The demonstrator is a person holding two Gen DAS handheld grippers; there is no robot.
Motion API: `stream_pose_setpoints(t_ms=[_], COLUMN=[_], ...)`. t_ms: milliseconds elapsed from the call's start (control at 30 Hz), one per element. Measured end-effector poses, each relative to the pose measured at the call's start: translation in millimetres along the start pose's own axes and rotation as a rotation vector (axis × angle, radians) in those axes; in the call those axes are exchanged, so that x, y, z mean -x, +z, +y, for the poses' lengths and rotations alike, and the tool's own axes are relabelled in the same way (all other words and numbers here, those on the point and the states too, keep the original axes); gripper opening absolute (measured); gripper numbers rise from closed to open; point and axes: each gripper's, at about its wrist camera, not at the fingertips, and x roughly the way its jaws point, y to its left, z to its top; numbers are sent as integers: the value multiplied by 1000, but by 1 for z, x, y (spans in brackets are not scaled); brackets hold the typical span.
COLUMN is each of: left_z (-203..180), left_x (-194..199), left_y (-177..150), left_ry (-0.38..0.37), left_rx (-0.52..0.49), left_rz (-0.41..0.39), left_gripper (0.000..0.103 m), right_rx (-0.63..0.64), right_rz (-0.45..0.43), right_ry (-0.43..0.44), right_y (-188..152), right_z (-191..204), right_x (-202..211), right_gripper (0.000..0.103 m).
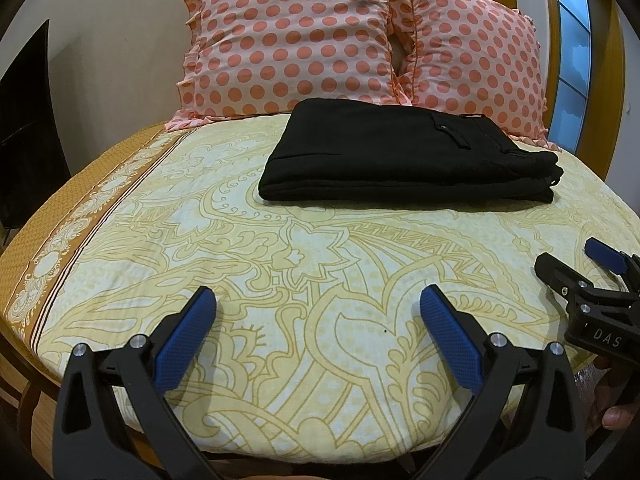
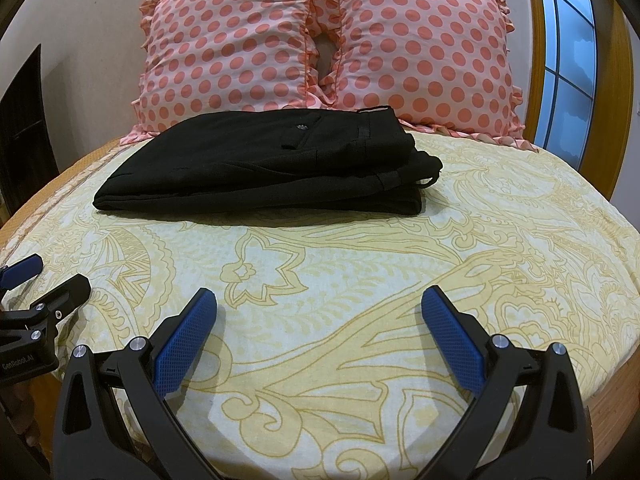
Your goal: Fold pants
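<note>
The left gripper [image 1: 318, 300] hangs low over the near end of the bed [image 1: 280, 264], its blue-padded jaws spread wide with nothing between them. Beyond it, black pants [image 1: 408, 156] lie folded into a thick, flat stack on the yellow patterned sheet, a back pocket facing up. Two pink pillows with coral dots [image 1: 292, 40] lean upright just behind the stack, side by side. At the right edge the right gripper [image 1: 572, 260] reaches in above the sheet, jaws parted, well apart from the pants. A fingertip shows below it.
</note>
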Motion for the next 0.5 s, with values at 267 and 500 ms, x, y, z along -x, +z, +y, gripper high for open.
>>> stream_pose_setpoints(t_ms=[267, 500], left_z=[0, -1], left_x=[0, -1], left_y=[1, -2], left_ry=[1, -1], left_rx=[0, -1], left_rz=[3, 3], left_gripper=[101, 101], right_rx=[0, -1], right_rz=[-1, -1], right_ry=[-1, -1], right_y=[0, 0], right_z=[0, 0], right_x=[0, 0], right_gripper=[102, 102])
